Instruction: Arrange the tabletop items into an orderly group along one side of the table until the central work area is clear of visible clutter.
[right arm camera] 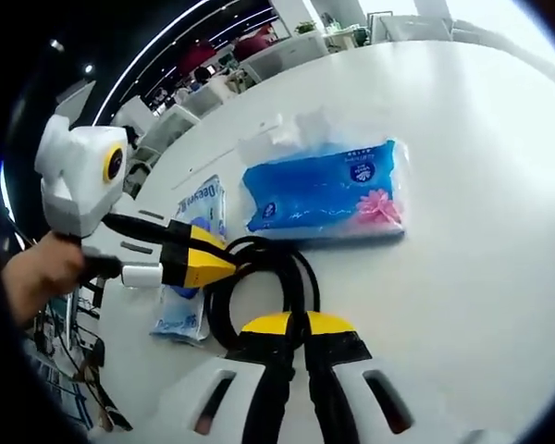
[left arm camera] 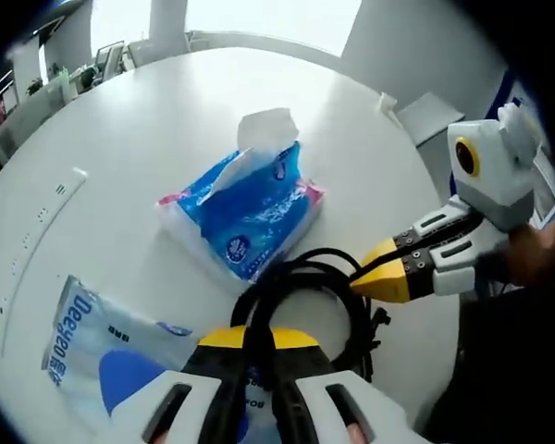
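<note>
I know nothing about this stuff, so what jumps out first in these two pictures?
Two yellow-tipped tools meet on a coiled black cable on the white round table: the left hand-held gripper and the right hand-held gripper each pinch it. Just beyond the cable lies a bright blue tissue pack, with a flatter Deyeon packet beside the coil.

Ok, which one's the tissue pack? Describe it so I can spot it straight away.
On the round white table, look just beyond the coiled black cable that both grippers are closed on. The tissue pack is the plump blue soft pack with a white tissue sticking out of its top and a pink flower print, unlike the flat, paler Deyeo packet beside it.
</note>
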Available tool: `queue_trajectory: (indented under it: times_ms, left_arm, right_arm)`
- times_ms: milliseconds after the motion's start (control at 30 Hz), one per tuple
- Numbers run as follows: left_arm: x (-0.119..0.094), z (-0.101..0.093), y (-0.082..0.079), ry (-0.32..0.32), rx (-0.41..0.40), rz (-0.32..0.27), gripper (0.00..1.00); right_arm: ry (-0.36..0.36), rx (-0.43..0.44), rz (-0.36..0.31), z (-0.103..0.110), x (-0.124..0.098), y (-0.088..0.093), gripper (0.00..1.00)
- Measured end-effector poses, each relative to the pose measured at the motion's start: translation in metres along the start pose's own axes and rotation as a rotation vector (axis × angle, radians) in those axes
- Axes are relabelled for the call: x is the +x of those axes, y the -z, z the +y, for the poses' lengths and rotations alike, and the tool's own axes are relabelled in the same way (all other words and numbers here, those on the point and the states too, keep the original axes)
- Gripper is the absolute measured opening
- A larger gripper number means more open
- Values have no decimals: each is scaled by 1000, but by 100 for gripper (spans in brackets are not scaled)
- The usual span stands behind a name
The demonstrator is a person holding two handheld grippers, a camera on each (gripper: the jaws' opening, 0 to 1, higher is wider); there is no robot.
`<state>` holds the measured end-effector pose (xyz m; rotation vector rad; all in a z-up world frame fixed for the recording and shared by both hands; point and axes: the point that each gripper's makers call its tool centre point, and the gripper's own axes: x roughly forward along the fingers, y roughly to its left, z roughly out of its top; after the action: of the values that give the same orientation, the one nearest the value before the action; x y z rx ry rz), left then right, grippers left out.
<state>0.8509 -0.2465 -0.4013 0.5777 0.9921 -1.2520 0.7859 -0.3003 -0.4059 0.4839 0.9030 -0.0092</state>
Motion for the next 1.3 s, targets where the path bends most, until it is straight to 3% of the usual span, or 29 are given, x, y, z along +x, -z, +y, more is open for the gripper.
queue_trajectory:
  times_ms: [400, 867, 1300]
  left_arm:
    - [-12, -6, -4, 2, -21, -19, 4]
    - [-33, -27, -16, 13, -21, -53, 4]
    - [-30, -55, -10, 43, -18, -21, 4]
  right_arm:
    - [-12, -19, -46, 3, -16, -11, 0]
    - [-33, -33, -99, 5, -47, -18, 0]
    - [-39, -38, -81, -1, -67, 5, 0]
